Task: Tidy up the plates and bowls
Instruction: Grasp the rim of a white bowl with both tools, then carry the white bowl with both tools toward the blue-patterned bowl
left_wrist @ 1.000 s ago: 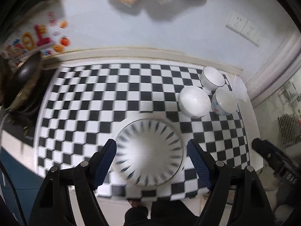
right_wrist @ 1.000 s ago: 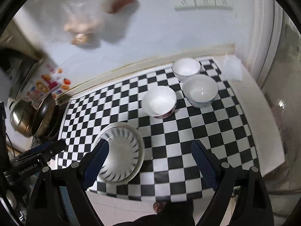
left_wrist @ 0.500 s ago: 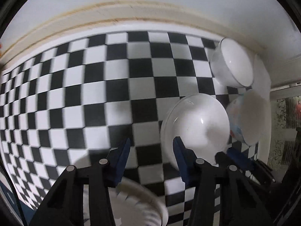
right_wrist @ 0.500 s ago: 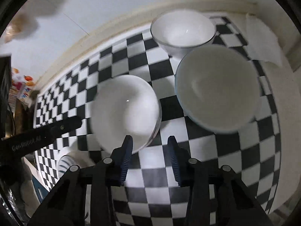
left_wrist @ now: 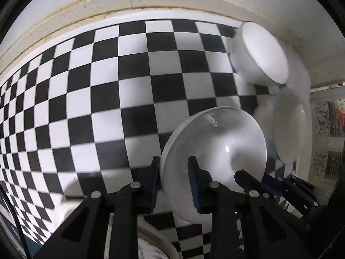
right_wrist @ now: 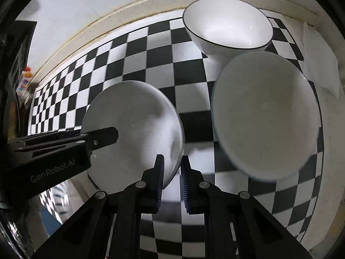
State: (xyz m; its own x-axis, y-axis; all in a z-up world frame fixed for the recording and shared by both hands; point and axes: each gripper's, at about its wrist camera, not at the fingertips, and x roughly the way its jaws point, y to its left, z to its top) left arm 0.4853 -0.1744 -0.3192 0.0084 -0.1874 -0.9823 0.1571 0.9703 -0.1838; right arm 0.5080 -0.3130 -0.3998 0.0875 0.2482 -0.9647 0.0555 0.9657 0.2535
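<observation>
A plain white bowl stands on the checkered counter. My left gripper has one finger outside and one inside its left rim, jaws nearly closed on it. My right gripper straddles the same bowl's right rim the same way. The left gripper's finger shows inside the bowl in the right wrist view, and the right gripper's fingers show at the bowl's far side in the left wrist view.
A larger white bowl stands just right of the held one, and a black-rimmed bowl sits behind it by the wall. The patterned plate's rim lies below my left gripper. White paper lies at the counter's right end.
Both grippers moved forward and down to the white bowl and narrowed their jaws onto opposite sides of its rim. The plate has slipped below the left gripper's view.
</observation>
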